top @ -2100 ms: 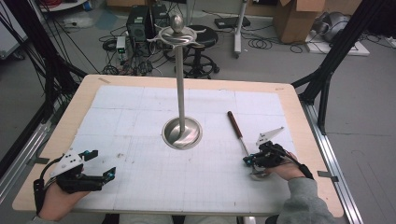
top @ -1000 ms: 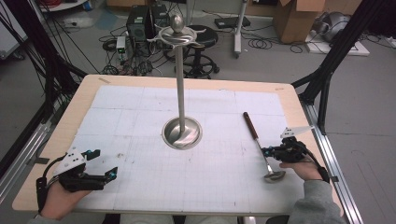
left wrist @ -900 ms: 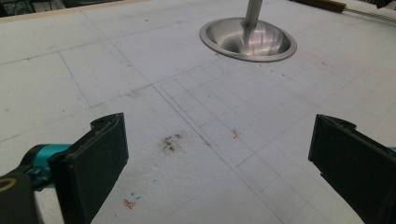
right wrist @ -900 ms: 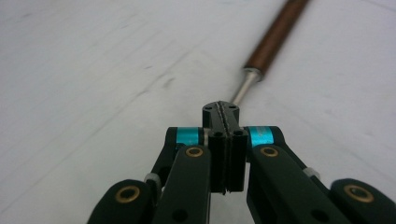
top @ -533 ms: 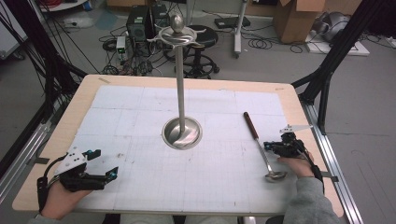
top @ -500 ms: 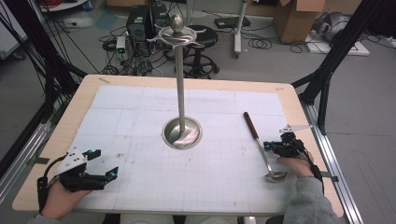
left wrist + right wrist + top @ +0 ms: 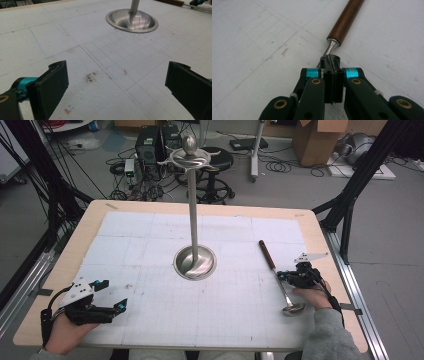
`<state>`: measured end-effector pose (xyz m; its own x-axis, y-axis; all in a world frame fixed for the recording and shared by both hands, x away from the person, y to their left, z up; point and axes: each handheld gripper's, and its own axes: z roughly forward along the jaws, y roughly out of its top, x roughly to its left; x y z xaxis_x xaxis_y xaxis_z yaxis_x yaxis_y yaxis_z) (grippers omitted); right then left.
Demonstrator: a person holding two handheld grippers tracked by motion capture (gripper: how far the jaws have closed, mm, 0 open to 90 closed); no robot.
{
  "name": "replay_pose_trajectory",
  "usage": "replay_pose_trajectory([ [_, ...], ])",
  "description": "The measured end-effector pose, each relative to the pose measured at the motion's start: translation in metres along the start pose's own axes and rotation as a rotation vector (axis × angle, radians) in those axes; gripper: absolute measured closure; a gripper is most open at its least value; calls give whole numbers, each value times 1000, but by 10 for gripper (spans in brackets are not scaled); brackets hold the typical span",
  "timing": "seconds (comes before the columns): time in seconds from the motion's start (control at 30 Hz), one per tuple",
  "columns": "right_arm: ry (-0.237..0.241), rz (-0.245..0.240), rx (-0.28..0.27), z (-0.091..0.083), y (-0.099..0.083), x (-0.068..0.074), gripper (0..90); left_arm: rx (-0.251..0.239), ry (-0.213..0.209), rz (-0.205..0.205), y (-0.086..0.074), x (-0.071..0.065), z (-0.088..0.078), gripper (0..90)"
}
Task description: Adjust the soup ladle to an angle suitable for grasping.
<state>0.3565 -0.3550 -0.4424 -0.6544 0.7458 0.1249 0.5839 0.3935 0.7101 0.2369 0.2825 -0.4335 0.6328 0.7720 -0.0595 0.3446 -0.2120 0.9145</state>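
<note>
Ladle carried rightward by clamped right tongs; left tongs wide apart.

**Black claws with teal and brass fittings**

The left claw is black, tipped with teal accents, topped by a light grey three-cornered plate, and a black cable loops from it. The right claw has black linkage arms, brass-coloured pivot screws, teal sleeves beside ribbed black pads, plus white bands. A grey sleeve and dark wrist strap cover the right forearm.
</note>
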Motion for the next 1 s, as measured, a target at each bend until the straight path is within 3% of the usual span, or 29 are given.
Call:
replay_pose_trajectory([
  [0.37, 61, -96, 54, 9, 14, 12, 900, 9, -1, 5, 0, 0, 2, 55],
  [0.67, 152, -157, 103, 18, 22, 26, 900, 4, -10, -1, 0, -1, 3, 55],
  [1.0, 124, -213, 141, 24, 32, 33, 900, 12, -6, 1, 0, -1, 4, 55],
])
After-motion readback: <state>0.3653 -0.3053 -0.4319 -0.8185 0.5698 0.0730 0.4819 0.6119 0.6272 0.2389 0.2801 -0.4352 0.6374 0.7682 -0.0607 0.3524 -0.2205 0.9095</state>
